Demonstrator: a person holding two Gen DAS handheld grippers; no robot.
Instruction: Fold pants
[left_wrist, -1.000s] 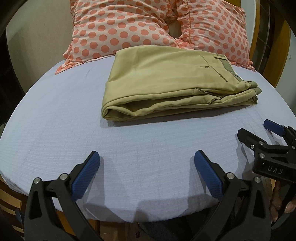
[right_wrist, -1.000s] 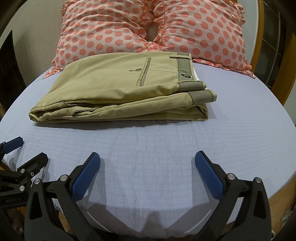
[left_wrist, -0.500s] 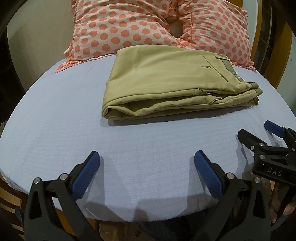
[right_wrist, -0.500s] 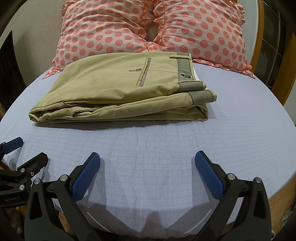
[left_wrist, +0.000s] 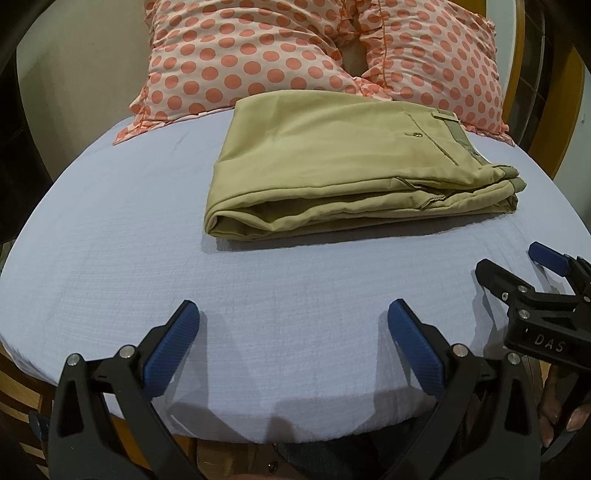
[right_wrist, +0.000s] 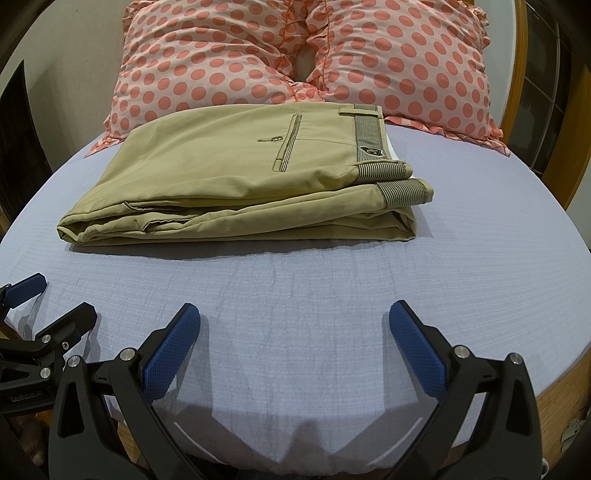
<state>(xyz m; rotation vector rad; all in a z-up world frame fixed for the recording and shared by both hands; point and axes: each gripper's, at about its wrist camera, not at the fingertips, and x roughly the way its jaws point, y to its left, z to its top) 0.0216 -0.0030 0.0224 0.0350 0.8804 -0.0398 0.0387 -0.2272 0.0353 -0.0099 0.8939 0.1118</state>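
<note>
Khaki pants lie folded in a flat stack on the light blue bed sheet, waistband to the right. They also show in the right wrist view, with a striped waistband. My left gripper is open and empty above the sheet near the bed's front edge, well short of the pants. My right gripper is open and empty, also near the front edge. Each gripper shows at the side of the other's view: the right one and the left one.
Two pink pillows with coral dots lean at the head of the bed, just behind the pants. A wooden bed frame runs along the right and front edges. A wall is at the left.
The left wrist view has shifted slightly, so the pants sit a little higher and to the right in it. The pants and the right gripper have not moved.
</note>
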